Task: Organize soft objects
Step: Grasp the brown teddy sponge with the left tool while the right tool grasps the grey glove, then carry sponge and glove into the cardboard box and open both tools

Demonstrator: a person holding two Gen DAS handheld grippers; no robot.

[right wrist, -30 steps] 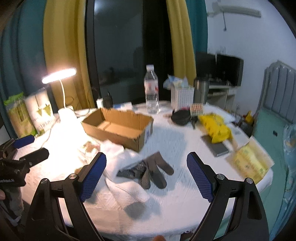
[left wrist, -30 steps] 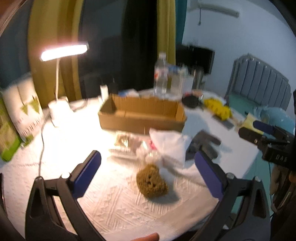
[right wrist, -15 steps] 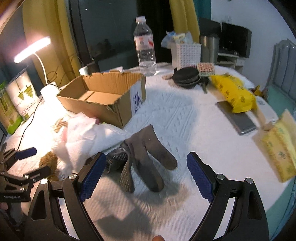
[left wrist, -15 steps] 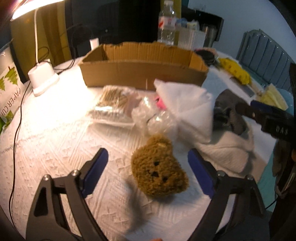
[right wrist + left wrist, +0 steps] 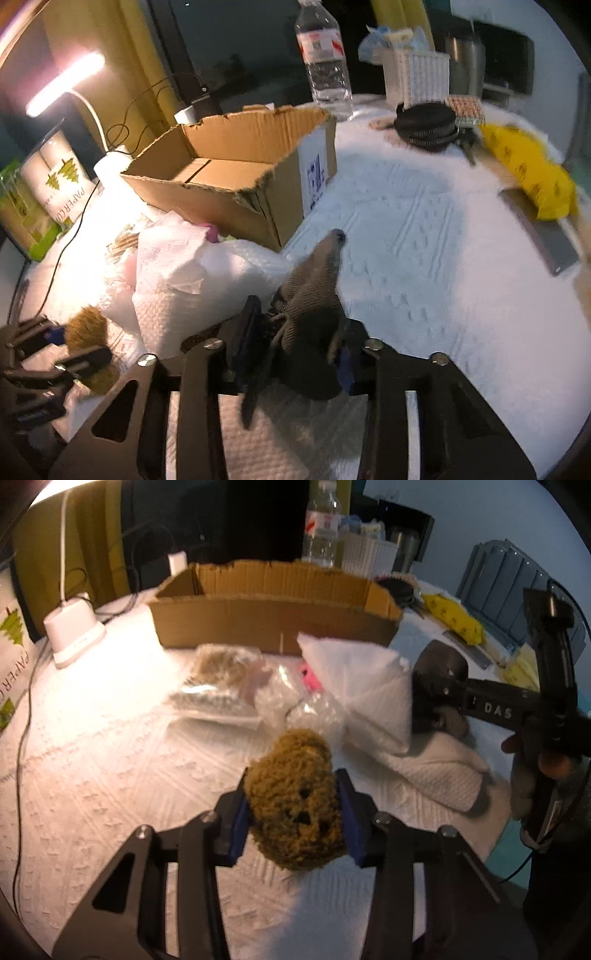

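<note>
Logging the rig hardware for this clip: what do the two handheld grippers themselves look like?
Both match: the left gripper and right gripper have matte black linkage arms with triangular cutouts, silver pivot screws and blue pads on the fingers. Seen from the left wrist camera, the right gripper's black body bears white "DAS" lettering, with a thin black cable below it.

— Upper left of the frame? 1 lit desk lamp, its white base beside a paper-cup pack.

— Top centre? 1 water bottle, a white woven basket and a black zip case; a yellow packet lies right.
</note>
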